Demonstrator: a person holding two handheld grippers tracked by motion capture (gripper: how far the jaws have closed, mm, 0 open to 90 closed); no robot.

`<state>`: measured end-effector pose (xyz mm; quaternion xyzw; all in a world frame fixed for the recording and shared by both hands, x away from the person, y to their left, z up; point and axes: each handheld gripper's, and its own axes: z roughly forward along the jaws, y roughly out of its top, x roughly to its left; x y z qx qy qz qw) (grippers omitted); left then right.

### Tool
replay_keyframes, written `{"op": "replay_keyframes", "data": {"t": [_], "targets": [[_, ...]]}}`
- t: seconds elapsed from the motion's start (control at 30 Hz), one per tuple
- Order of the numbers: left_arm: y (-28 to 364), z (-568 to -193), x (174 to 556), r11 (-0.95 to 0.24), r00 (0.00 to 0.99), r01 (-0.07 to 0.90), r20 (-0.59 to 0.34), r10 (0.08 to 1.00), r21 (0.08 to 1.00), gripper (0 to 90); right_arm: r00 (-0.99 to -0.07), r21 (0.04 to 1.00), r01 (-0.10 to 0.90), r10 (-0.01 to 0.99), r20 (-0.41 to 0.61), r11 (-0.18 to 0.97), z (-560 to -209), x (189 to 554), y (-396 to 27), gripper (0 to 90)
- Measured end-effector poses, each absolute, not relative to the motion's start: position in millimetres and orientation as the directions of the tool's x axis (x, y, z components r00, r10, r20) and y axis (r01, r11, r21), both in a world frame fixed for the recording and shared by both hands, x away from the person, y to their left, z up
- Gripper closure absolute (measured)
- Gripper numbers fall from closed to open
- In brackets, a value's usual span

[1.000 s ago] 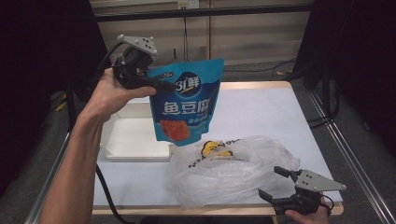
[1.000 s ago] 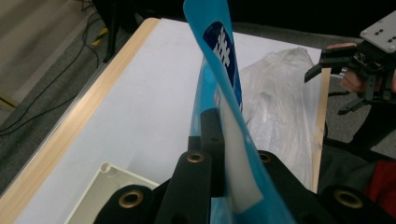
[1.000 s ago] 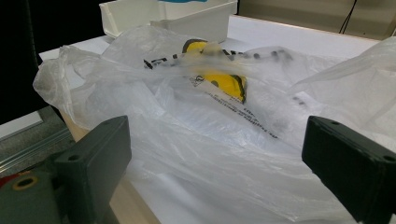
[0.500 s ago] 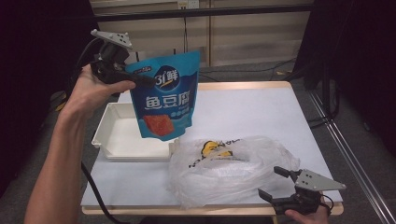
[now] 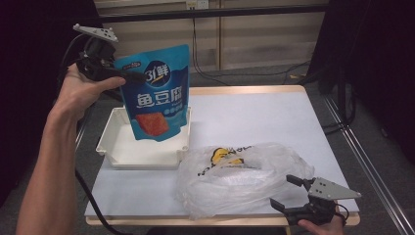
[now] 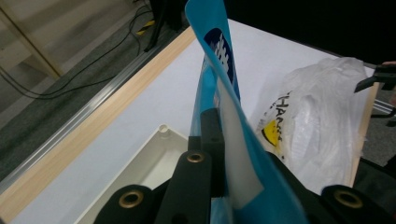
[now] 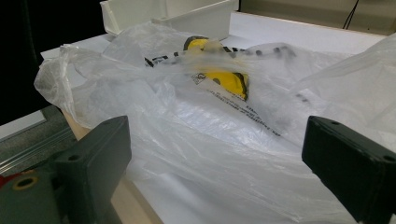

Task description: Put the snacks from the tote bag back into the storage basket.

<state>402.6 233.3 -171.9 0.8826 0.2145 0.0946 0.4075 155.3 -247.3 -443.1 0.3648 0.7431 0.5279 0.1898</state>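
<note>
Your left gripper (image 5: pixel 128 75) has its fingers clenched on the upper left edge of the blue pouch (image 5: pixel 155 93), and you hold it raised at the far left of the scene, above the table (image 5: pixel 254 117). From that grip the pouch hangs upright in the air with its printed face toward you. Its lower edge sits over the white tray (image 5: pixel 110 147), though whether it touches the tray you cannot tell from the high view. In the left gripper view the two black jaws pinch the thin blue edge of the pouch (image 6: pixel 224 93) between them, with the tray's rim (image 6: pixel 161 130) below and the table's wooden edge running past on the left.

Your right gripper (image 5: pixel 288 192) rests at the near right corner of the table with its fingers released and spread wide, nothing between them. It sits just beside the near right side of the clear plastic bag (image 5: pixel 244 176), which lies crumpled on the table to the right of the tray and shows a yellow and black print on top. In the right gripper view the parted jaws frame the plastic bag (image 7: pixel 210 130), which lies close ahead of them, and the tray (image 7: pixel 187 14) stands beyond it on the far side.
</note>
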Motion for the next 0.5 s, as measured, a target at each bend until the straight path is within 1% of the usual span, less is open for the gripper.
{"op": "replay_keyframes", "data": {"t": [0.13, 0.27, 0.5], "targets": [[243, -176, 410, -0.564, 0.874, 0.321, -0.009, 0.485, 0.761, 90.0, -0.661, 0.922, 0.346, 0.742, 0.108, 0.174, -443, 156, -247, 8.5], [251, -182, 416, -0.562, 0.875, 0.321, -0.012, 0.484, 0.762, 90.0, -0.662, 0.921, 0.347, 0.742, 0.108, 0.176, -443, 156, -247, 8.5], [252, -192, 422, -0.567, 0.865, 0.336, -0.008, 0.501, 0.752, 90.0, -0.664, 0.921, 0.348, 0.74, 0.108, 0.177, -444, 157, -246, 8.5]]}}
